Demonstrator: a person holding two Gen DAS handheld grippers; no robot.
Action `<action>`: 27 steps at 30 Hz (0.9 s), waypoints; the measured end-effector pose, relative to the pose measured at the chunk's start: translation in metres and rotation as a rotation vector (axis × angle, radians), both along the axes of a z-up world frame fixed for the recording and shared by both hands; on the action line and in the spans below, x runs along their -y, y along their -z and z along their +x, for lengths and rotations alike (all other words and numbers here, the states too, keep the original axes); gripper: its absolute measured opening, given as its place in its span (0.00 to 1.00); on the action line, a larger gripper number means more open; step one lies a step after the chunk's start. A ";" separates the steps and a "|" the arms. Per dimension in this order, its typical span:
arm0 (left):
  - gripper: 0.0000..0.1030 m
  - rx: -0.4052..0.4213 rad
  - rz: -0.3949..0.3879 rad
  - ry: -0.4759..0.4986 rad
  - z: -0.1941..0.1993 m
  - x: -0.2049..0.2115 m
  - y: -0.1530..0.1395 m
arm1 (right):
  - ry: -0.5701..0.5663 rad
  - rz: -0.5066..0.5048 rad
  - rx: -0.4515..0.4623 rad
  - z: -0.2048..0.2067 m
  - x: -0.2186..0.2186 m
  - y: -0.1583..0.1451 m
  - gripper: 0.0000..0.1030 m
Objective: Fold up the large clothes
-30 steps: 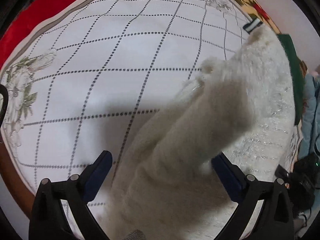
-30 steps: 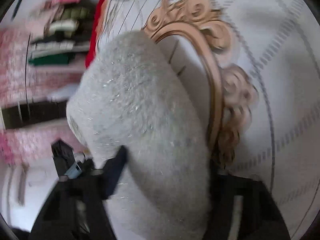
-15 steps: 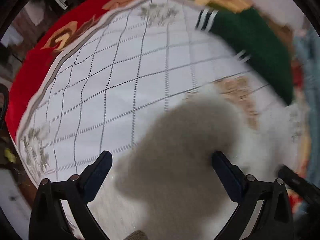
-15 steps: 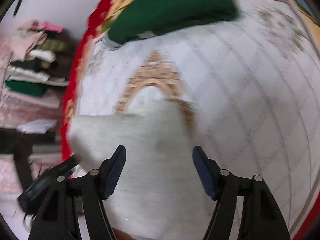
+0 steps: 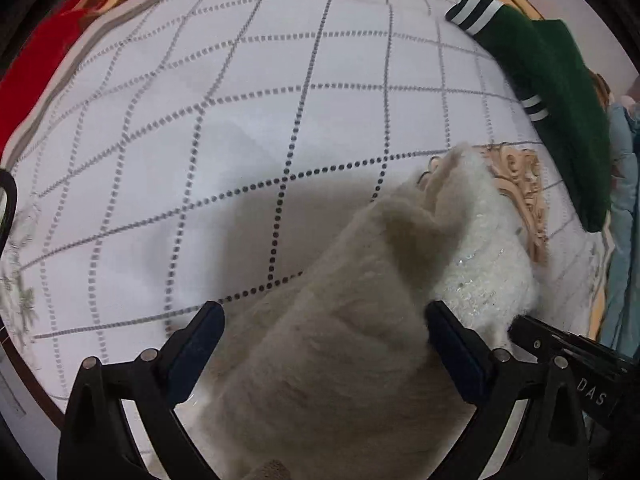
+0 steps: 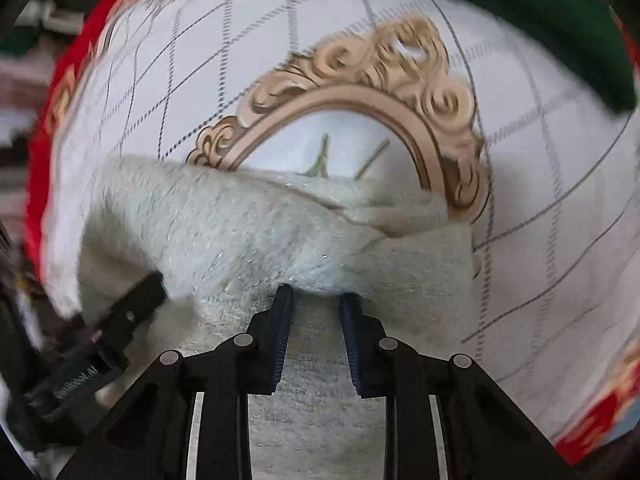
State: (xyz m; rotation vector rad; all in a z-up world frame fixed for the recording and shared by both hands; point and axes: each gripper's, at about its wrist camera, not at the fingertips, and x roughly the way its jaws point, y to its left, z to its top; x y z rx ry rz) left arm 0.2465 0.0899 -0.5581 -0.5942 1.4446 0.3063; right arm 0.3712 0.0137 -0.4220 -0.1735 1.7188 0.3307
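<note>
Two garments lie in front of me on a bed spread with a white quilted cover [image 5: 224, 128]: a fluffy cream sweater [image 5: 344, 360] and a dark green sweater [image 5: 560, 92] with white-striped cuffs. I see the cream sweater bunched up near the cover's printed gold scroll frame [image 6: 400, 76], its top fold overlapping the lower part of that frame. The green one rests well apart from it, toward the far right edge of the bed in my left wrist view, next to a strip of light blue fabric [image 5: 622, 184].

My left hand-held gripper [image 5: 324, 348] has its jaws spread wide, with a thick fold of the cream sweater passing between them; I see the right pad [image 5: 452, 344] against the pile, while the left pad stands clear of it, so nothing is pinched there.

My right hand-held gripper [image 6: 316, 300] points steeply down at the same sweater, and its jaws are closing, now narrow, with a tuft of the fluffy knit caught at the fingertips [image 6: 285, 300]. The view is blurred, but the pads appear to press on the fabric. A red border [image 6: 40, 152] rims the white cover on the left.
</note>
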 end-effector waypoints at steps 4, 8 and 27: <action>1.00 0.069 0.027 -0.029 -0.040 -0.019 -0.055 | 0.081 0.098 -0.015 -0.004 0.019 -0.049 0.34; 1.00 0.021 0.102 -0.013 -0.089 -0.018 -0.061 | 0.105 0.153 -0.044 -0.035 0.038 -0.077 0.41; 1.00 0.106 -0.050 0.027 -0.106 -0.028 -0.018 | 0.210 0.419 -0.074 -0.071 0.144 -0.041 0.94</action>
